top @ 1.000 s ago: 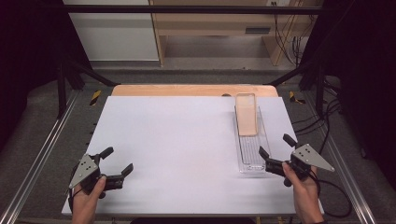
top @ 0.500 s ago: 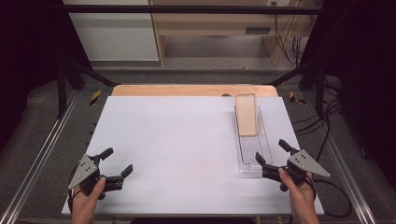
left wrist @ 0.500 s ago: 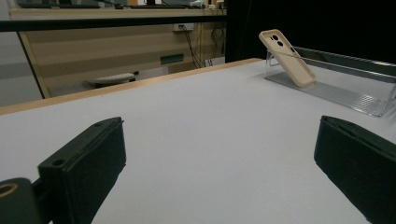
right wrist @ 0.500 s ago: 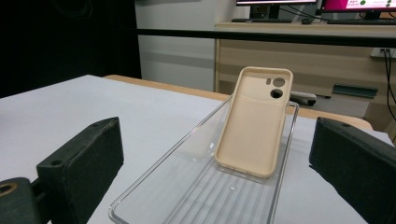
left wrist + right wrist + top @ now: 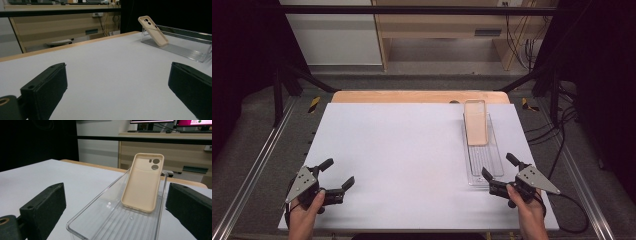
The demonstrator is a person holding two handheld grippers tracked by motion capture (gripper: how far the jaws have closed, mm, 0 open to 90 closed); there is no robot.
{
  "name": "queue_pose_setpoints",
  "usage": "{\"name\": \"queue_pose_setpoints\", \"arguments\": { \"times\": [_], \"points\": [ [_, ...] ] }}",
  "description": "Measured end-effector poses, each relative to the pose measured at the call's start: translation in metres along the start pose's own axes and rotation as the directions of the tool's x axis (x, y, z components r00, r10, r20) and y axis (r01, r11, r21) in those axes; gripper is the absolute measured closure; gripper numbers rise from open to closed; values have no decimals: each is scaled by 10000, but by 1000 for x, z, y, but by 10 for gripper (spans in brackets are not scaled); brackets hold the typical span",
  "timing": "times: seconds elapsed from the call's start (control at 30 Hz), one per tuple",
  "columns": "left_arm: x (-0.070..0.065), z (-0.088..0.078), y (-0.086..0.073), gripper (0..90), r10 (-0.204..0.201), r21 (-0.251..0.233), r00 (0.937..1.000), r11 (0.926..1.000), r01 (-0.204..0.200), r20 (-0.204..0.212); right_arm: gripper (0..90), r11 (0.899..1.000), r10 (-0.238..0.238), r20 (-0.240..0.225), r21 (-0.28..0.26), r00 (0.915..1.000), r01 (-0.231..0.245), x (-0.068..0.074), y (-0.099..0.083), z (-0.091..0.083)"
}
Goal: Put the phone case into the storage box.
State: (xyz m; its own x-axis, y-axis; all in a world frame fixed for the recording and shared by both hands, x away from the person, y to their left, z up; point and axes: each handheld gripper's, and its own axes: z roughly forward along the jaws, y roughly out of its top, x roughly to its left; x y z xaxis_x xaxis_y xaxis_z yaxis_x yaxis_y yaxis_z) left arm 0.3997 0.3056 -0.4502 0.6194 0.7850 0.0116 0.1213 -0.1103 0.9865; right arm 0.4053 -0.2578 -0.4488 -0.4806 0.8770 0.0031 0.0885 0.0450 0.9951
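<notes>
A beige phone case (image 5: 475, 128) (image 5: 143, 185) (image 5: 153, 30) leans tilted against the far end of a clear plastic tray (image 5: 486, 167) (image 5: 117, 225) (image 5: 182, 50) on the right side of the white table. My right gripper (image 5: 499, 168) (image 5: 115, 202) stands open at the tray's near end, its jaws on either side of that end, nothing held. My left gripper (image 5: 338, 174) (image 5: 117, 85) rests open near the table's front left corner, far from the tray, with bare table between its jaws.
The white tabletop (image 5: 402, 150) has a wooden strip (image 5: 412, 96) along its far edge. Metal rails (image 5: 252, 170) run down both sides. A wooden desk (image 5: 175, 147) with monitors stands beyond the table. Cables (image 5: 572, 220) trail off at the right.
My right gripper has shifted left and slightly toward the near edge, lining up with the tray's near end. The left gripper has stayed put.
</notes>
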Motion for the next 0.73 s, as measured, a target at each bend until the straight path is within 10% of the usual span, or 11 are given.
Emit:
{"name": "queue_pose_setpoints", "arguments": {
  "times": [0.73],
  "points": [
    [-4, -2, 0, 17, 172, -21, 9998, 9999, -172, 45, 35, 9992, -395, -124, -5, 9991, 395, 15, -5, 17]
  ]
}}
